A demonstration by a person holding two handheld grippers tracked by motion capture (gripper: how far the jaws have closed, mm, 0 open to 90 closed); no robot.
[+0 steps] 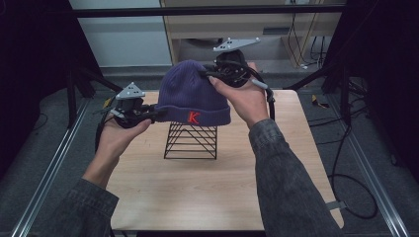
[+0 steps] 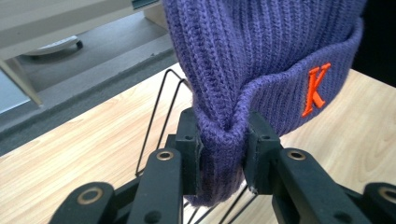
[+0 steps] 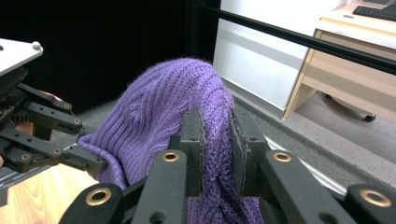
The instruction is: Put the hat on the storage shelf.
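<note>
A purple knit beanie [image 1: 192, 94] with an orange K on its cuff hangs over a black wire stand [image 1: 191, 141] at the table's middle. My left gripper [image 1: 150, 112] is shut on the cuff's left edge; in the left gripper view the knit [image 2: 224, 135] is bunched between both jaws. My right gripper [image 1: 210, 74] is shut on the beanie's upper right side, where a fold of the crown [image 3: 217, 140] is pinched between its jaws. In the right gripper view, the left gripper [image 3: 88, 161] is at the left, holding the beanie's far edge.
The light wooden table [image 1: 207, 182] has free surface in front of the stand. Black frame bars [image 1: 207, 10] run across the back and dark curtains stand on both sides. A wooden desk [image 3: 345, 60] and cables [image 1: 306, 44] lie beyond the table.
</note>
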